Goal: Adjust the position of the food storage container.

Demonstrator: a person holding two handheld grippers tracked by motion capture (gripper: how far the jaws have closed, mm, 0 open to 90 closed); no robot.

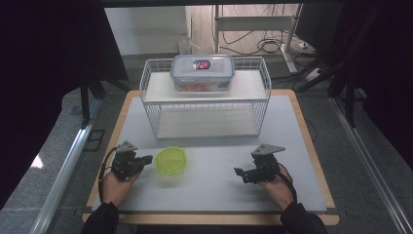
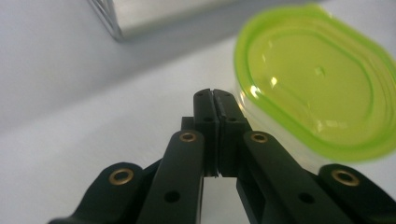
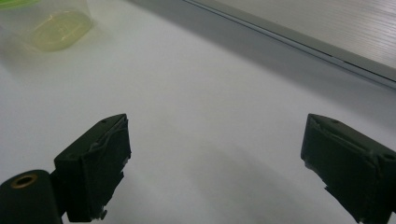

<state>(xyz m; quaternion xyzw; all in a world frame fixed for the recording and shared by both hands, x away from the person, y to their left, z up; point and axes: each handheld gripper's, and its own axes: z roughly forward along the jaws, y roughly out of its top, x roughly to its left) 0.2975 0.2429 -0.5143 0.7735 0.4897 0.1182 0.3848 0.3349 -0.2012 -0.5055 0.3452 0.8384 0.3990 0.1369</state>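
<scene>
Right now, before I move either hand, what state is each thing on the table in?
Left gripper: jaws shut, empty, tips right beside the green-lidded container.
Right gripper: jaws wide open, empty, over bare table.
Green-lidded container: lid on, upright on the table.
Clear lidded box: lid on, sitting on the rack's top shelf, something orange inside.
Wire rack: upright, lower shelf bare.

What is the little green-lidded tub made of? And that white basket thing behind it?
The green-lidded tub looks like plastic: a glossy, see-through green lid with shiny highlights over a clear body. The white basket looks like metal wire, coated matte white; you can see thin, straight bars in a grid.
</scene>
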